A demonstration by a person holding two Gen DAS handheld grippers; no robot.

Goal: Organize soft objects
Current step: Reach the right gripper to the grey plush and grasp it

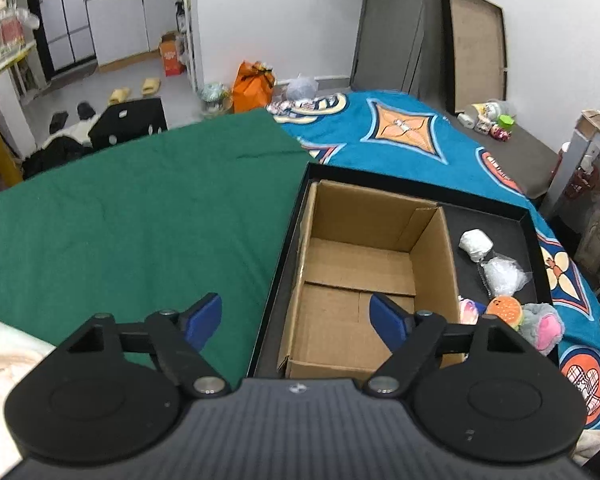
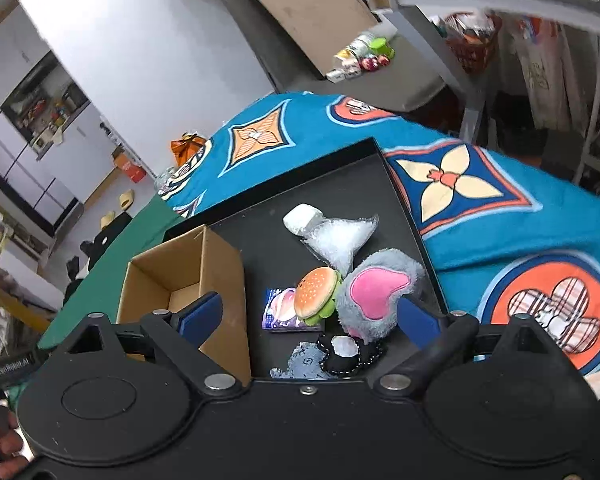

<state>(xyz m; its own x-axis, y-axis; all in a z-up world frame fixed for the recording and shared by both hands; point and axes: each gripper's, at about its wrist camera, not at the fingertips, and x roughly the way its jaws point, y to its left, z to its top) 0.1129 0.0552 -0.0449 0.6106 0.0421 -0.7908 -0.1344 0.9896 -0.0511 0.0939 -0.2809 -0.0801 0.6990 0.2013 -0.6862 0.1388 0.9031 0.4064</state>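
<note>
I saw the cardboard box [image 1: 364,272] empty inside the black tray [image 1: 496,216]; the burger toy [image 2: 316,292] and grey plush [image 2: 380,292] lay at its 3 o'clock. Both my grippers, left [image 1: 296,320] and right [image 2: 308,316], had jaws open, holding nothing.

Cardboard box [image 1: 364,268] sits in tray [image 1: 500,216], toys [image 2: 364,292] beside.

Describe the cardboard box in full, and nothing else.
The cardboard box is plain brown corrugated card, open at the top, nothing visible inside. Its floor is made of folded flaps with seams showing. It stands upright in the left part of the black tray, close against the tray's left wall. The soft toys lie outside it on the tray floor to its right. Neither gripper touches it.
</note>
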